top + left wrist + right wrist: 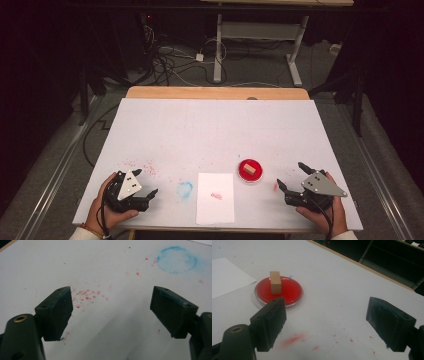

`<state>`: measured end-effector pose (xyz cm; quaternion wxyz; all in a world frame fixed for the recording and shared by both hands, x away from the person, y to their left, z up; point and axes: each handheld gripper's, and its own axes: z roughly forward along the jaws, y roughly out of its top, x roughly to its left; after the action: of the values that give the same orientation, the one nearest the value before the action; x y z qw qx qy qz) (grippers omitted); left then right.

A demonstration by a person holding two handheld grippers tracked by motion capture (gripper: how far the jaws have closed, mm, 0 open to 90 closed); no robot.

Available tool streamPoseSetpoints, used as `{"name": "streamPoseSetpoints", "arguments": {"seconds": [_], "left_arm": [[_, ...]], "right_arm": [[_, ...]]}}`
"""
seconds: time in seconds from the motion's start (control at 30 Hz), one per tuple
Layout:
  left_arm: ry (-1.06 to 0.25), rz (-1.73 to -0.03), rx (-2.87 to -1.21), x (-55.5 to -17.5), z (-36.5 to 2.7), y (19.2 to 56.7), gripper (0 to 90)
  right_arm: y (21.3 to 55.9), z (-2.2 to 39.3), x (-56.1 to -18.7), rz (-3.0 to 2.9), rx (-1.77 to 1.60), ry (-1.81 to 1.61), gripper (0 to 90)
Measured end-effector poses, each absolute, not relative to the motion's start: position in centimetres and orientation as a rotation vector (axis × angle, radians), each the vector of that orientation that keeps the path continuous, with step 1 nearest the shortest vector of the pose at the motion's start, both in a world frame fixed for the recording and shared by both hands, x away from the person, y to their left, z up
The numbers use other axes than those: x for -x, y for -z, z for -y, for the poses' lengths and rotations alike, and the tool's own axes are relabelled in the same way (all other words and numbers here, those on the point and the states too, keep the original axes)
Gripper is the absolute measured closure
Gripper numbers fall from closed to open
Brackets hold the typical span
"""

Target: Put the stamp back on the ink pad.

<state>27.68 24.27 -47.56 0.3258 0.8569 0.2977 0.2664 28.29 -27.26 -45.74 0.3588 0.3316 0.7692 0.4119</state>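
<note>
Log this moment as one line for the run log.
left hand-held gripper open | right hand-held gripper open | wooden block standing in red dish

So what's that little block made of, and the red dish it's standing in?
The block looks like bare, unvarnished wood: pale tan, matte, square-cut edges. The red dish seems clear glossy plastic or glass, judging by its see-through rim; the flat red inside is probably an ink pad, though that's a guess.
</note>
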Motion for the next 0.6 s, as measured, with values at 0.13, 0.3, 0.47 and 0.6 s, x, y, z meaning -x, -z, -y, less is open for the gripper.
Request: {"name": "streamPoseSetpoints", "arguments": {"seconds": [0.13,0.3,0.47,0.6], "left_arm": [[-0.682,-0.795,-2.256,-27.69,-24.17,47.7,17.6],[-0.69,-0.784,-2.255,-27.8,-24.19,47.63,17.6],[-0.692,-0.787,-2.256,-27.76,-24.22,47.68,17.6],[-0.691,-0.785,-2.26,-27.81,-24.27,47.69,17.6]], "right_arm": [[45.69,27.2,-28.32,-1.985,-0.851,-1.066,16.8],[45.68,27.27,-28.37,-1.982,-0.85,-1.067,16.8],[45.66,27.27,-28.33,-1.981,-0.851,-1.063,16.6],[45.64,27.24,-28.35,-1.981,-0.844,-1.059,16.5]]}}
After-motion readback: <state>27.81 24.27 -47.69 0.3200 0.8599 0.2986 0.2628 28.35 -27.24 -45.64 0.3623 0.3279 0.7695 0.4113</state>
